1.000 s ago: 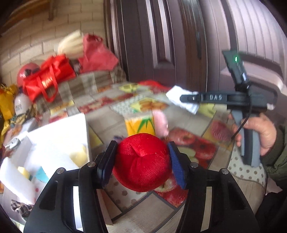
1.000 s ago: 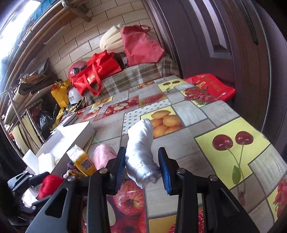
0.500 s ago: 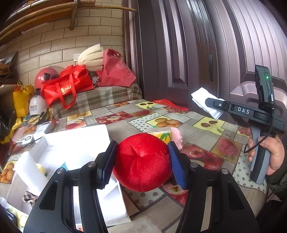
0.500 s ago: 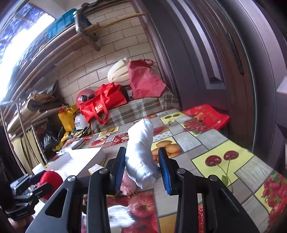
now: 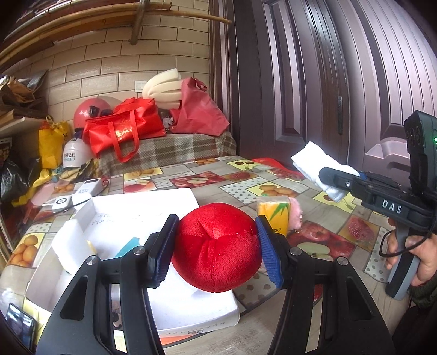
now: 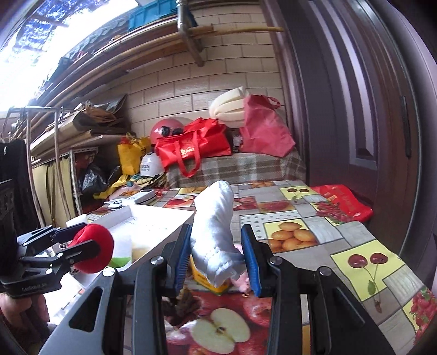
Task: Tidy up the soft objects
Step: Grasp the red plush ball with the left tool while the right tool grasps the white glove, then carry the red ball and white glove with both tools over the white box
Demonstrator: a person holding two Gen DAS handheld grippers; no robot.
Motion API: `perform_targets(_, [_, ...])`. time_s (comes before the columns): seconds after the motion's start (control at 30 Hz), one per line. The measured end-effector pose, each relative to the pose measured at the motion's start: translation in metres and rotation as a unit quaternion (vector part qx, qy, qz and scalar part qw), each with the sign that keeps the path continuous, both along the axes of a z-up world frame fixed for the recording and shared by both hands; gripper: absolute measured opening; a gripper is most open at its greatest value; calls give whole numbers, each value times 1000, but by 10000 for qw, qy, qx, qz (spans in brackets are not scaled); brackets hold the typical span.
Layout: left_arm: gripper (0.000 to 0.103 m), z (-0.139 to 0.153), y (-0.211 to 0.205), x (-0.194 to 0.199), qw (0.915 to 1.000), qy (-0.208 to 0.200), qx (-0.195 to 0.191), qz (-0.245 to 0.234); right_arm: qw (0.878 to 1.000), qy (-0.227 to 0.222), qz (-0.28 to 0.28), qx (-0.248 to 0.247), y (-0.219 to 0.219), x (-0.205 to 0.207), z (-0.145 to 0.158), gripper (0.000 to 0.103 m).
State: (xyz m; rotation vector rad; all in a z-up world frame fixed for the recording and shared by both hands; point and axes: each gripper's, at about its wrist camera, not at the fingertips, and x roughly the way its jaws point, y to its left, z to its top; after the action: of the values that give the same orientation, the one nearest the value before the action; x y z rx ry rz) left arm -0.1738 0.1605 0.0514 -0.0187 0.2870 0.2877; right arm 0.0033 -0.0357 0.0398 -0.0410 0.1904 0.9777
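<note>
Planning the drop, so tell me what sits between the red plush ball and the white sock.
In the left wrist view, a yellow tissue pack and a pink fluffy item sit on the tablecloth between the red plush ball and white sock.

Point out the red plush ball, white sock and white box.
red plush ball [image 5: 217, 248]: left wrist view, front face.
white sock [image 6: 214, 232]: right wrist view, middle of the fabric.
white box [image 5: 153, 202]: left wrist view, bare open lid.

This is a lived-in entryway or storage corner of a home. A brick-tiled wall [image 6: 218, 90] meets a heavy brown panelled door [image 5: 314, 82]. A table wears a fruit-print oilcloth [image 6: 314, 215]. Red shopping bags [image 5: 123, 131], helmets [image 5: 87, 112] and foam pads [image 5: 164, 90] pile on a plaid-covered bench [image 5: 174, 148], beside cluttered shelves [image 6: 71, 133] and bamboo poles [image 5: 109, 24] overhead.
</note>
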Motion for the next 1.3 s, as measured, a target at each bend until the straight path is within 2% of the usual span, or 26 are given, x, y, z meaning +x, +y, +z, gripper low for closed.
perform_targets(0.67, [57,2,13,-19,9993,-191,52,325,9984,-211,498,-131,21,-26,-2,37])
perform_targets(1.3, [57,0,68,-61,9917,-347,-331,1194,9939,-245,1028,-298,47,-47,-3,37])
